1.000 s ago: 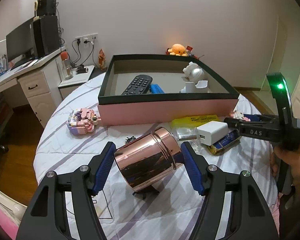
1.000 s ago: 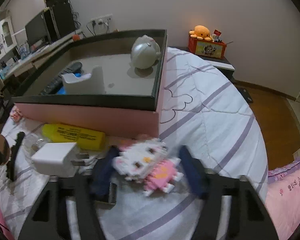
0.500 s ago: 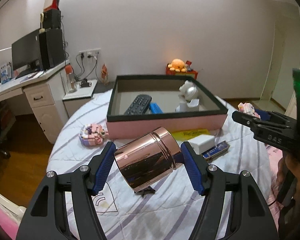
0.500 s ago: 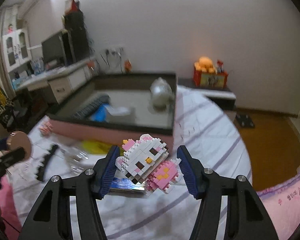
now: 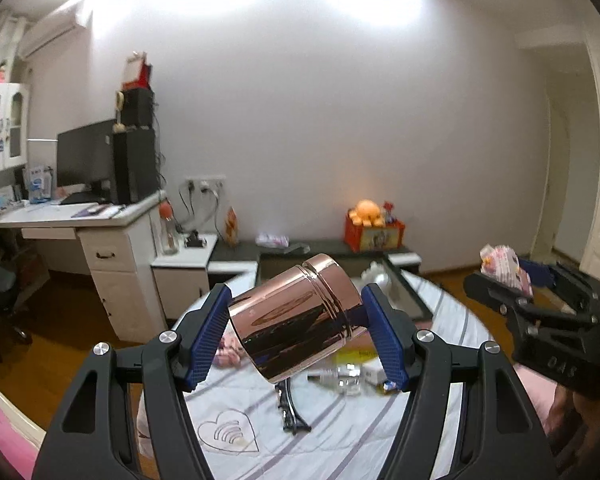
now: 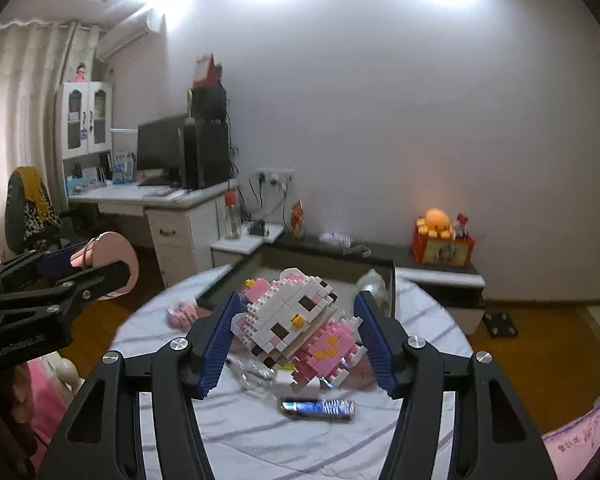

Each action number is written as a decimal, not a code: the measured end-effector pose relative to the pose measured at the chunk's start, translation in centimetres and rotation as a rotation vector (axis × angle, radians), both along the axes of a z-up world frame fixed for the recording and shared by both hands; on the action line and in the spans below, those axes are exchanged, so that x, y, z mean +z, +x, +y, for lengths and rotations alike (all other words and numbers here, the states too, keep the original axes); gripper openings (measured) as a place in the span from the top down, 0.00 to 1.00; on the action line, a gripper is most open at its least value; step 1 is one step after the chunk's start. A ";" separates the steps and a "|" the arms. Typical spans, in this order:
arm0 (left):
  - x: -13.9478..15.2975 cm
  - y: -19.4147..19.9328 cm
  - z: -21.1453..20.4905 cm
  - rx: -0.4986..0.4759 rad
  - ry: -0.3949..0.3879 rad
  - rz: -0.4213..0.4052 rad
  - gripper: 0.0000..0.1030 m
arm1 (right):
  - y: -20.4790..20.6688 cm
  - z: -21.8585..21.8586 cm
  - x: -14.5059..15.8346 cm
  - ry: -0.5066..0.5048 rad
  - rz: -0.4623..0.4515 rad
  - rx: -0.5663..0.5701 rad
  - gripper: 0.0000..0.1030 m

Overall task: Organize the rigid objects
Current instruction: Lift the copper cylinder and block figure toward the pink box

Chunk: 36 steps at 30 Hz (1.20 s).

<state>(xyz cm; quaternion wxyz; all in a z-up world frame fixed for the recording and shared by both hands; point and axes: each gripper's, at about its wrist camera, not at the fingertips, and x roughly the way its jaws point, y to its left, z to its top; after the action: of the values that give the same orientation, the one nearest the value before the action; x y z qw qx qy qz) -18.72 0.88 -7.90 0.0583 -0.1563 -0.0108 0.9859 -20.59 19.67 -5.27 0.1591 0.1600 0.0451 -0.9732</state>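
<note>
My left gripper (image 5: 296, 334) is shut on a shiny rose-gold metal jar (image 5: 296, 320), lifted and tilted above the bed. In the right wrist view my right gripper (image 6: 298, 344) is shut on a white and pink brick-built cat figure (image 6: 294, 330), also held in the air. The pink box with a dark rim (image 6: 392, 280) lies beyond both, mostly hidden behind the held things; a white figurine (image 6: 374, 280) shows inside it. The right gripper with the cat figure (image 5: 502, 264) appears at the right of the left wrist view, the left gripper with the jar (image 6: 108, 266) at the left of the right wrist view.
On the striped bed sheet (image 5: 340, 432) lie a second brick figure (image 6: 182, 314), a black hair clip (image 5: 290, 412), a clear bottle (image 5: 346, 376), a yellow pack (image 5: 356, 354) and a shiny blue wrapper (image 6: 318, 408). A desk (image 5: 80, 216) stands at left, a low shelf with an orange plush (image 6: 438, 222) behind.
Both grippers rose and tilted up with the jar and the cat figure still gripped. The bed and the box dropped low in both views; the wall and ceiling fill the frames.
</note>
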 end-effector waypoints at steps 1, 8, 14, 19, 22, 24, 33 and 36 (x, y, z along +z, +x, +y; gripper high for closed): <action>0.4 0.3 -0.1 0.000 0.006 0.010 0.34 | 0.3 -0.2 0.4 -0.002 0.017 -0.003 0.41; 2.4 2.6 -0.6 0.051 -0.010 0.079 0.34 | 2.7 -1.5 2.6 -0.008 0.098 0.017 0.41; 3.5 3.8 -1.1 0.069 -0.023 0.102 0.34 | 3.9 -1.9 3.4 -0.005 0.122 0.024 0.41; 4.1 4.2 -1.2 0.072 -0.030 0.106 0.34 | 4.3 -1.6 3.6 -0.007 0.129 0.033 0.41; 4.2 4.3 -1.1 0.064 -0.030 0.105 0.34 | 4.5 -1.6 3.7 -0.009 0.132 0.036 0.41; 4.1 4.1 -1.0 0.061 -0.038 0.101 0.34 | 4.4 -1.3 3.6 -0.010 0.131 0.039 0.41; 3.4 1.1 -0.5 0.062 -0.057 0.065 0.34 | 2.4 -1.2 2.9 -0.013 0.096 0.036 0.41; 3.1 -0.6 -0.3 0.065 -0.072 0.048 0.34 | 1.1 -1.1 2.5 -0.018 0.081 0.031 0.41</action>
<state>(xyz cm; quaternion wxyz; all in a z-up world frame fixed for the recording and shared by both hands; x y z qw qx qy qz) -19.35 0.53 -4.81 0.0206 -0.1340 0.0212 0.9905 -19.47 18.55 -2.75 0.1736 0.1186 0.0452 -0.9766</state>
